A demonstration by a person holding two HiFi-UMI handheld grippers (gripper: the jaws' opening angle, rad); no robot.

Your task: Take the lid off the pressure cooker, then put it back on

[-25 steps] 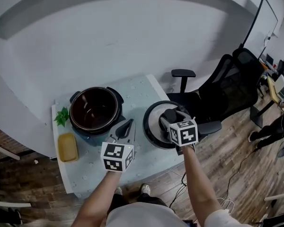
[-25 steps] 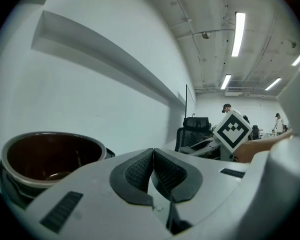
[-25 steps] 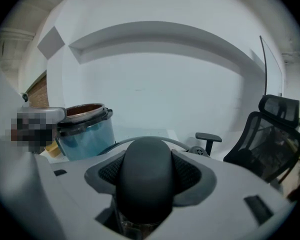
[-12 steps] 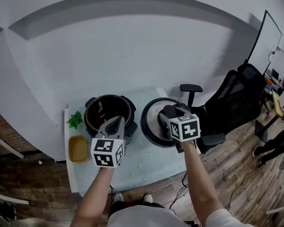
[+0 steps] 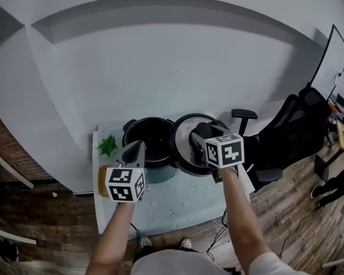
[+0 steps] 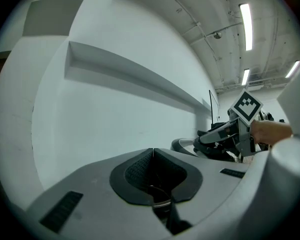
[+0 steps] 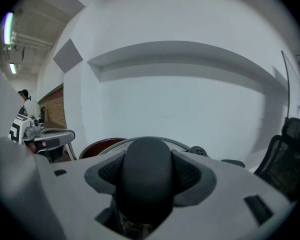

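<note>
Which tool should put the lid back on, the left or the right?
Probably the right. The right tool holds the lid by its handle, close beside the open pressure cooker. The left tool is shut and holds nothing.

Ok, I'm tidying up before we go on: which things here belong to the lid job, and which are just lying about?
Job: open cooker; lid; right gripper, shut on the lid's handle; left gripper, shut, empty.
Lying about: green sprig; yellow tray; office chair.

Pale wall point(image 5: 160, 56), wooden floor point(image 5: 40, 216), office chair point(image 5: 292, 128).
</note>
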